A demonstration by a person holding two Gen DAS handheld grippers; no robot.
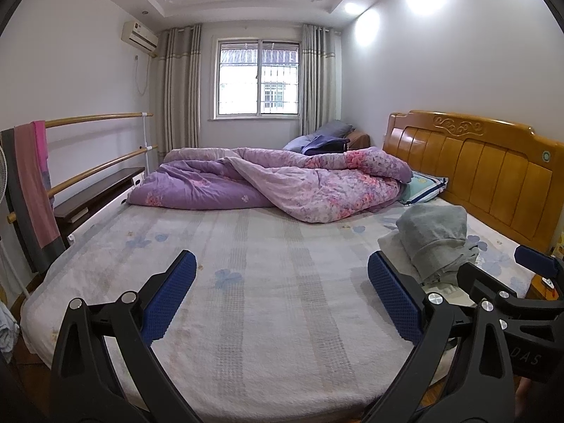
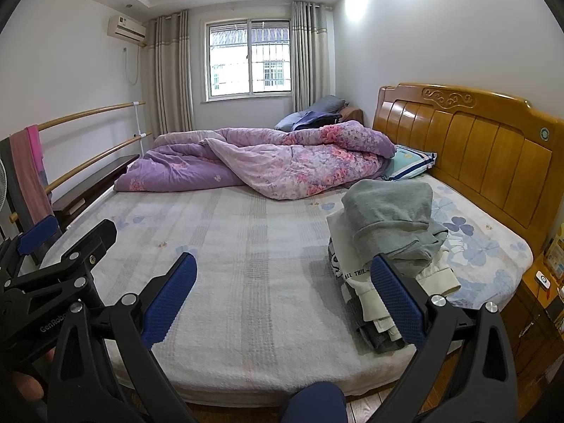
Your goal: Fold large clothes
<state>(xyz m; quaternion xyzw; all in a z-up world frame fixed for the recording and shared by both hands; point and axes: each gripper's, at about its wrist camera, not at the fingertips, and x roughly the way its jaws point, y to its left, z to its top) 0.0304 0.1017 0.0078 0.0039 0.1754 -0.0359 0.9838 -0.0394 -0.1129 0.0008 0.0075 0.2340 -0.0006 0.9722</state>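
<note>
Your left gripper and right gripper are both wide open w/ nothing held, above the bed. The clothes pile, grey top uppermost, sits at the bed's right side near the headboard, just beside your right gripper's right finger.

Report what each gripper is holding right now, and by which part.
Nothing is held. The left gripper and right gripper are both open above the bed sheet, jaws wide apart; the pile of clothes lies untouched near the headboard.
</note>
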